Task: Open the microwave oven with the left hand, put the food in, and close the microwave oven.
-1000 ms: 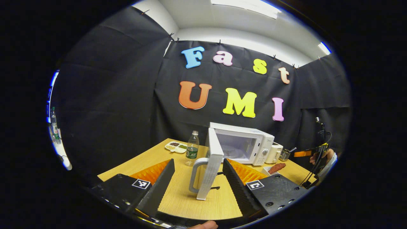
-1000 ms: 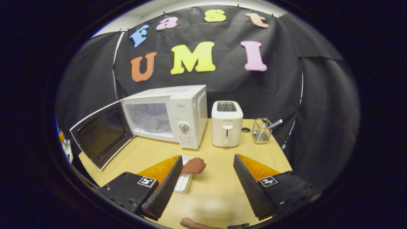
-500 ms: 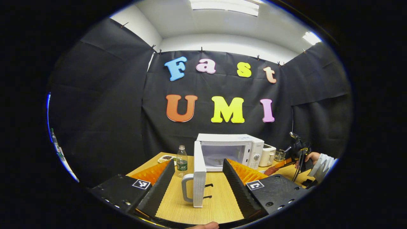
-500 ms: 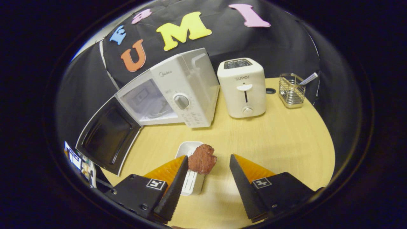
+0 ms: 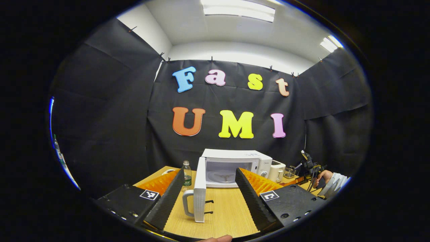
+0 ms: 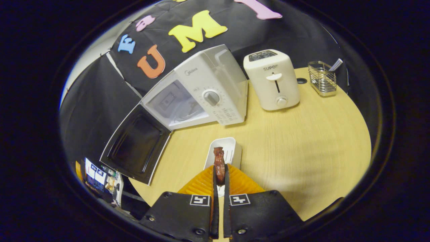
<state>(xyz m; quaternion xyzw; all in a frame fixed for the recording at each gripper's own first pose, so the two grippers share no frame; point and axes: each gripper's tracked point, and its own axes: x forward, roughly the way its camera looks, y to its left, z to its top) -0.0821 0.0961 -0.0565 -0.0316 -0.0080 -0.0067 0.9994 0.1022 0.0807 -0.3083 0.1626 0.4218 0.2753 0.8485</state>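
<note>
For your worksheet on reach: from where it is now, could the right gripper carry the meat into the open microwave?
Probably yes. The right gripper is shut on the meat, the microwave door is swung wide, and bare table lies between them.

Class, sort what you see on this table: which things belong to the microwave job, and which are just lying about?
Part of the job:
microwave, its door open
piece of meat, clamped in the right gripper
white tray beneath the meat
left gripper, jaws apart

Lying about:
toaster
wire basket
water bottle
</note>
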